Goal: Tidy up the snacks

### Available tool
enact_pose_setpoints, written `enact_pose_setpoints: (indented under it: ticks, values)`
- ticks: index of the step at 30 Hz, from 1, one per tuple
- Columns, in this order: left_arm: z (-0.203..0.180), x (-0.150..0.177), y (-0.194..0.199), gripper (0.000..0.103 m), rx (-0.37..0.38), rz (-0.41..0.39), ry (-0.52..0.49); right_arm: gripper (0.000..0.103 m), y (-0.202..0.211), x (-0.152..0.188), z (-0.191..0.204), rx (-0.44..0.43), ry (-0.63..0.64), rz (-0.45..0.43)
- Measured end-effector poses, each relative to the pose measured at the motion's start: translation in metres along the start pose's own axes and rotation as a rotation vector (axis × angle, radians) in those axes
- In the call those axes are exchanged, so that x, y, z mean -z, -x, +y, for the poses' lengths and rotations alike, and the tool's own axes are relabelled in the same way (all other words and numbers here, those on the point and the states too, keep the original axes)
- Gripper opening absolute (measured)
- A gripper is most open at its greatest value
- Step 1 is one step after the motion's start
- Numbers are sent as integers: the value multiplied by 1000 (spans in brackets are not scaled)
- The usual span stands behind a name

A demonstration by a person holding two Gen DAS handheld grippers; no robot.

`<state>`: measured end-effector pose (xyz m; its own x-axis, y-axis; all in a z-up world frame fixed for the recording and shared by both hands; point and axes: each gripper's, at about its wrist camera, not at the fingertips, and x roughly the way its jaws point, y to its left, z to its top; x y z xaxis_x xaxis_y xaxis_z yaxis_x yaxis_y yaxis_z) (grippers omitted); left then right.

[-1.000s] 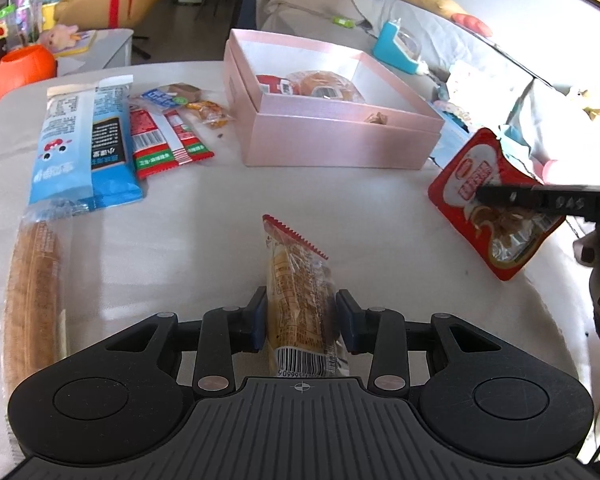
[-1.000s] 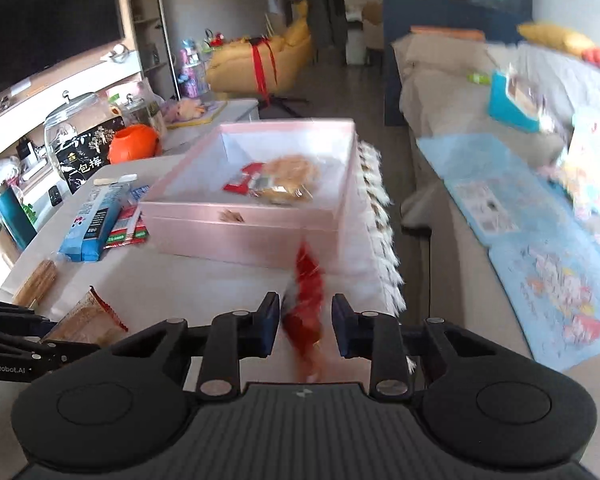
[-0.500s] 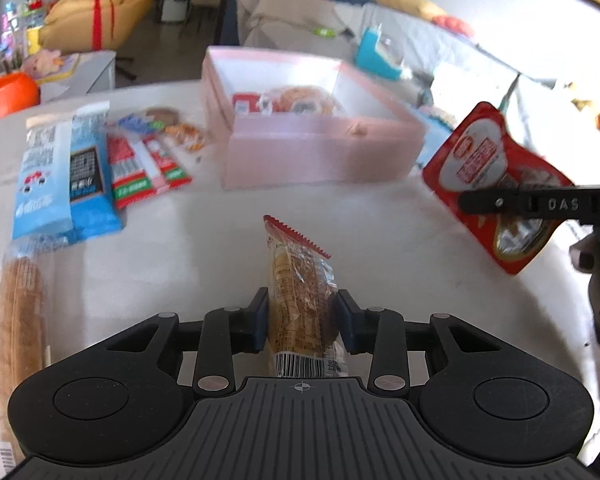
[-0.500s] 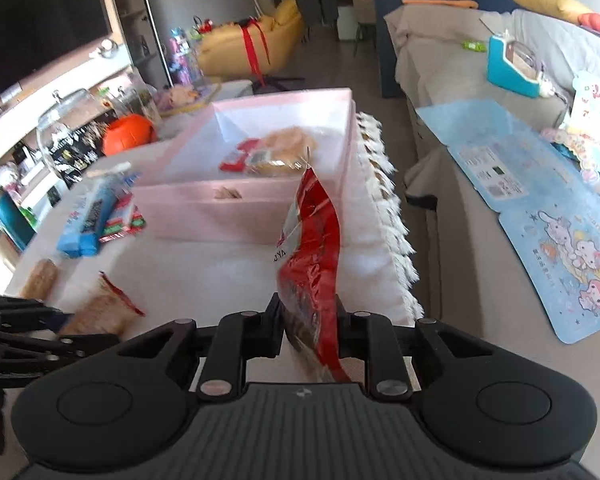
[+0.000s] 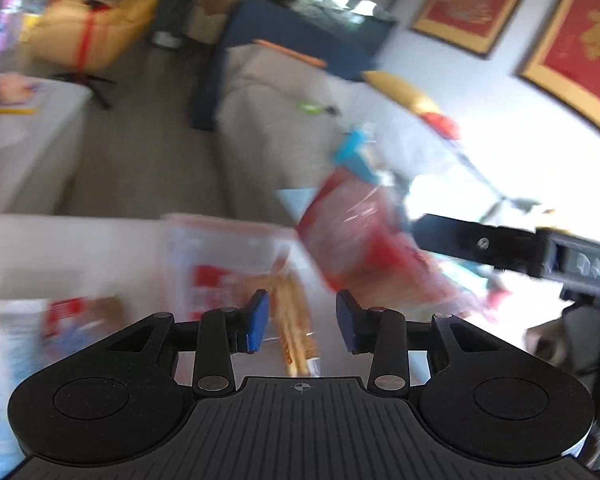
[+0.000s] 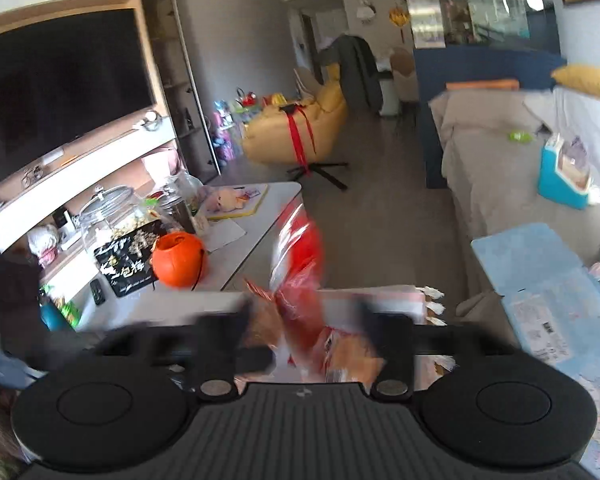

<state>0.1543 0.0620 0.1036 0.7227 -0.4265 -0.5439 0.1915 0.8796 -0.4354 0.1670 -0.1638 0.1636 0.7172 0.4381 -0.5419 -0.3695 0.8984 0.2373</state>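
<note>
Both tools have risen over the pink box [image 5: 228, 240]; our right tool [image 6: 304, 332] has just been opening, red pouch [image 6: 300, 264] loose between its wide jaws; left tool [image 5: 302, 316] gapes around the biscuit pack [image 5: 294, 320].

box [image 5: 228, 236] at counter's [image 5: 60, 248] far edge | biscuit pack [image 5: 294, 320] between left tongs [image 5: 302, 320], before box | pouch [image 5: 360, 240] right of box | pumpkin pot [image 6: 179, 255] on side table [image 6: 260, 208], behind counter
</note>
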Motion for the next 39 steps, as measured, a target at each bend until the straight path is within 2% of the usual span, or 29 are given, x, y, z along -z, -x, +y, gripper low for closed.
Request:
enact_pose_setpoints:
  ticks: [3,5,7,9,14,20,26,28,31,36,39]
  values:
    - [22,26,29,41,-31,-32,8,77,-12,21,-12,41,-19,38]
    - [33,46,52,41,-129,-56,-28,77,-13,42,-16,69,-3,52]
    - [41,67,71,41,-262,-76,-74,77,-11,64,-12,102,47,63]
    - [51,86,89,41,-374,-86,-77,77,-8,83,-5,117,95,68]
    - [69,121,115,41,-479,-57,-17,77,-4,115,31,72,179,75]
    - [67,144,129,41,-485,-17,14,77,-5,140,77,-68,207,127]
    - [68,158,141,42,-504,-36,-11,77,-21,151,117,-103,257,180]
    - [79,159,145,45,-465,-46,32,77,-30,148,128,-120,256,193]
    - [96,161,154,43,-391,-105,107,77,-47,134,146,-142,246,202]
    - [119,162,166,42,-381,-164,174,77,-100,80,172,-134,239,254]
    - [127,166,171,42,-351,-161,204,77,-153,57,176,-57,248,315]
